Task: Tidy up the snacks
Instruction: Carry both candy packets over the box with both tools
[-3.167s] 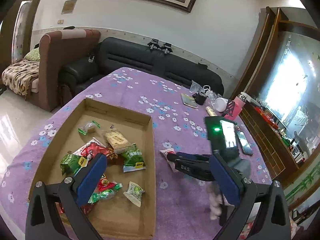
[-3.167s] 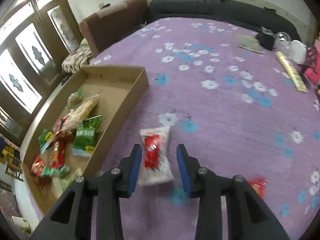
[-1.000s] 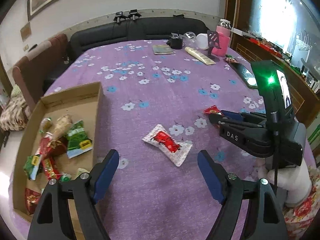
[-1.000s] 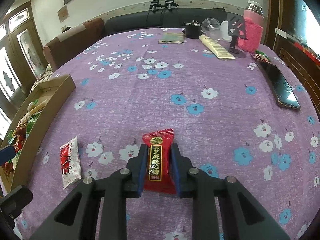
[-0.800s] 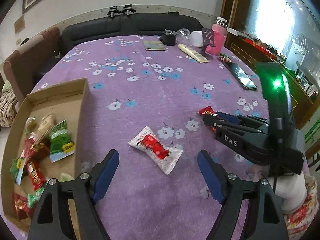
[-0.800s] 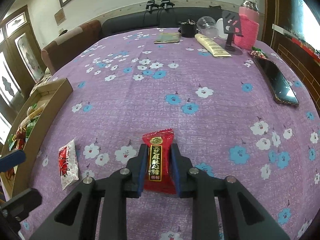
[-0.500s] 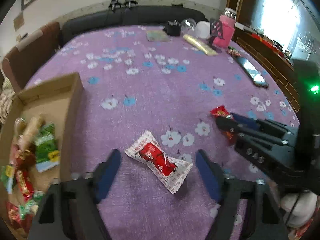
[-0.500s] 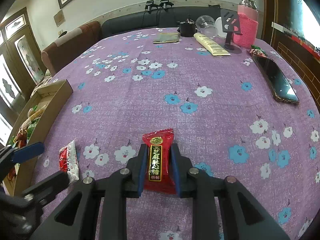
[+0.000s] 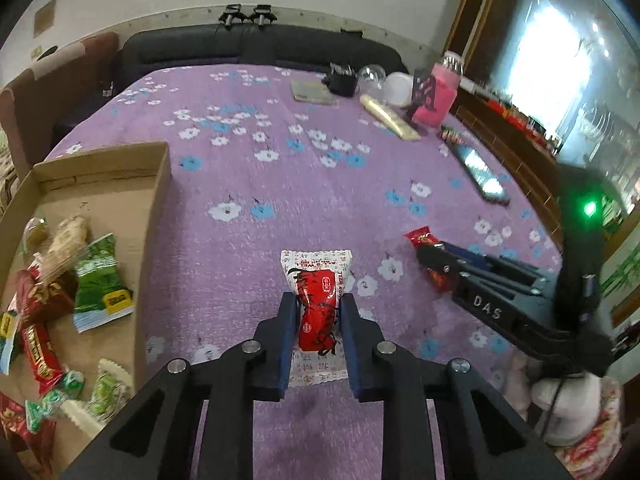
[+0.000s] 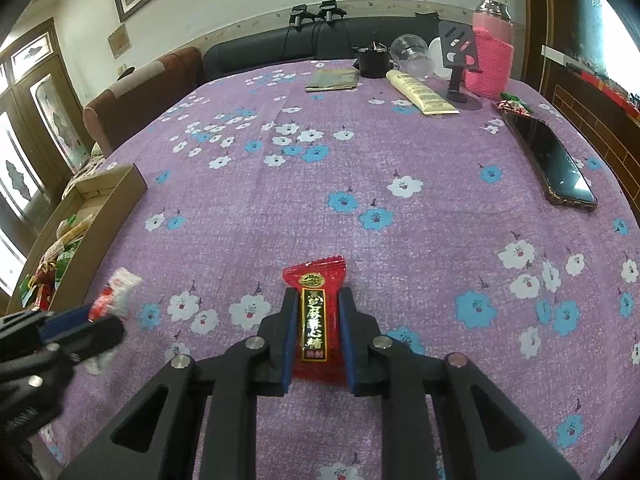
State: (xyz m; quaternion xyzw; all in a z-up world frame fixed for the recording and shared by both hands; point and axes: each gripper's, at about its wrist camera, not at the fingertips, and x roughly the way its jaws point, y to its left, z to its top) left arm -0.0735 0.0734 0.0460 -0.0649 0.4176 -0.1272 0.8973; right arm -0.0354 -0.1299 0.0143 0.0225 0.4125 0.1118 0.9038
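The box [image 9: 100, 184] of snacks is cut off at the left edge. At bottom centre the left gripper [image 9: 319, 312], wide open a second ago, is closing on the white packet [image 9: 318, 280]. The right gripper [image 10: 319, 312] stays clamped on the red candy [image 10: 316, 280] on the counter [image 10: 360, 168].

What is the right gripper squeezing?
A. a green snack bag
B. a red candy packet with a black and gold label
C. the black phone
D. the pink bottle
B: in the right wrist view the right gripper has its blue pads pressed on both sides of the red candy packet, whose black strip with gold letters runs down the middle, on the purple flowered cloth.
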